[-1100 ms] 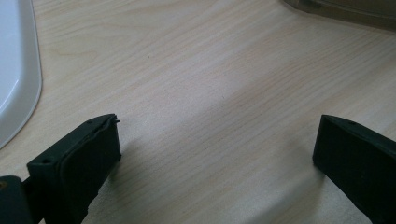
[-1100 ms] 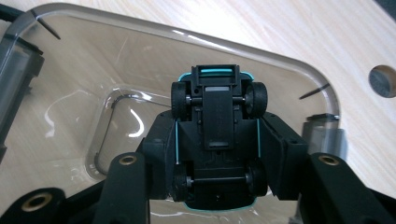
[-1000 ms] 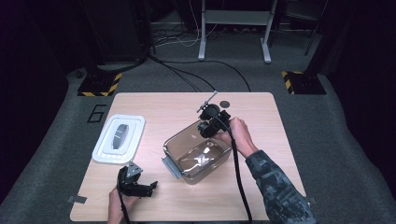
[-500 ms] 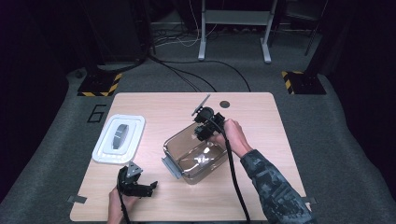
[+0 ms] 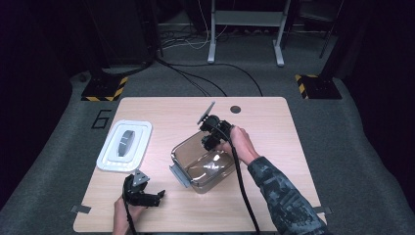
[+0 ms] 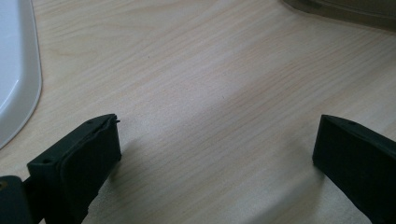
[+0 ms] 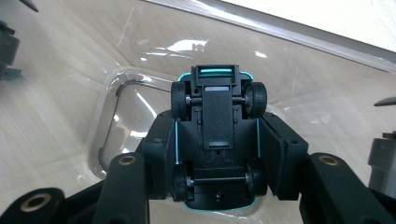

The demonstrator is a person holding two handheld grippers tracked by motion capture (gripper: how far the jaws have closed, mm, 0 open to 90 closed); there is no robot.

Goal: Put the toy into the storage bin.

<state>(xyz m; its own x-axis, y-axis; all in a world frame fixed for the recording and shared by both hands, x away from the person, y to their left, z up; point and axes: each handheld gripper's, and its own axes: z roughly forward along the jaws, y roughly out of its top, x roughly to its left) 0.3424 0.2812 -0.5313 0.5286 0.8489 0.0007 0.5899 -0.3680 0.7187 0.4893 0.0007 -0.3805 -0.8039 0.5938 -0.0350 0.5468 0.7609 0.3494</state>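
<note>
Right claw (image 5: 209,142) over clear container (image 5: 203,166); left claw (image 5: 147,197) on table (image 5: 274,147)

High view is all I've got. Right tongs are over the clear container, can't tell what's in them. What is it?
Observer: A toy car, black with teal trim, shown underside up in the right gripper view.
Operator: Actually gripped?
Observer: Yes. The right tongs are shut on its two sides, between the front and rear wheels.
Operator: Is it inside the container yet?
Observer: It hangs above the clear container's floor; I can't tell whether it is below the rim.
Operator: Left tongs?
Observer: The left tongs are open just above bare table, nothing between them, with the white lid's edge beside them.
</note>
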